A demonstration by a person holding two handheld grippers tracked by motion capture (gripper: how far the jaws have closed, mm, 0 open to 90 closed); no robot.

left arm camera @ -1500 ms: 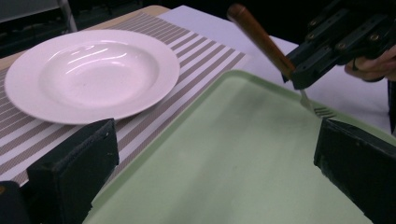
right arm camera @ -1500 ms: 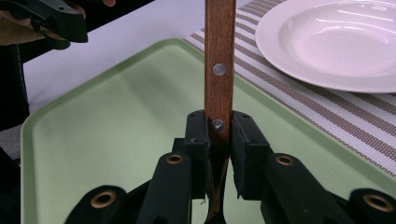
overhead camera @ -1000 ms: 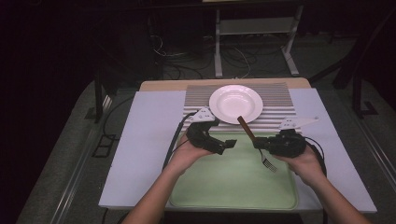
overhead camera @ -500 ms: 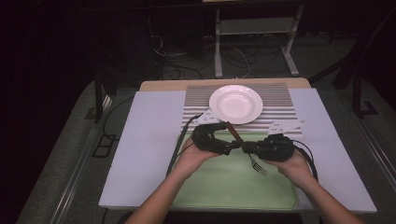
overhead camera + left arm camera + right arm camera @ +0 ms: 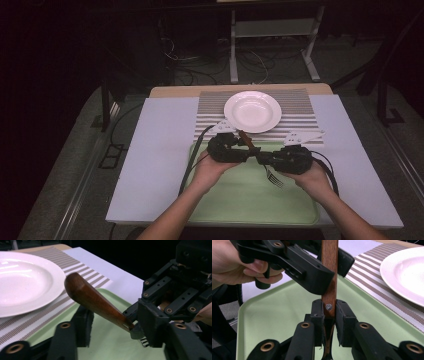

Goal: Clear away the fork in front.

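A fork with a brown wooden handle (image 5: 244,137) and metal tines (image 5: 273,176) hangs above the green tray (image 5: 225,200). My right gripper (image 5: 329,315) is shut on the lower end of the handle (image 5: 329,270), near its rivet, and the tines point down towards the person. My left gripper (image 5: 248,149) faces it from the left. Its jaws have just been closing, with the upper handle (image 5: 95,300) between them and a gap still showing on each side. A white plate (image 5: 252,111) sits just beyond on a striped placemat (image 5: 210,120).
The tray lies at the front of a white table cover (image 5: 160,150), with the placemat behind it. Black cables (image 5: 192,155) trail from both grippers over the tray's edges. Dark floor, cables and a metal stand (image 5: 272,35) lie beyond the table.
Both hands have come together over the tray. The left gripper has moved right up to the fork's handle and its jaws have narrowed around it. The right gripper has carried the fork left.
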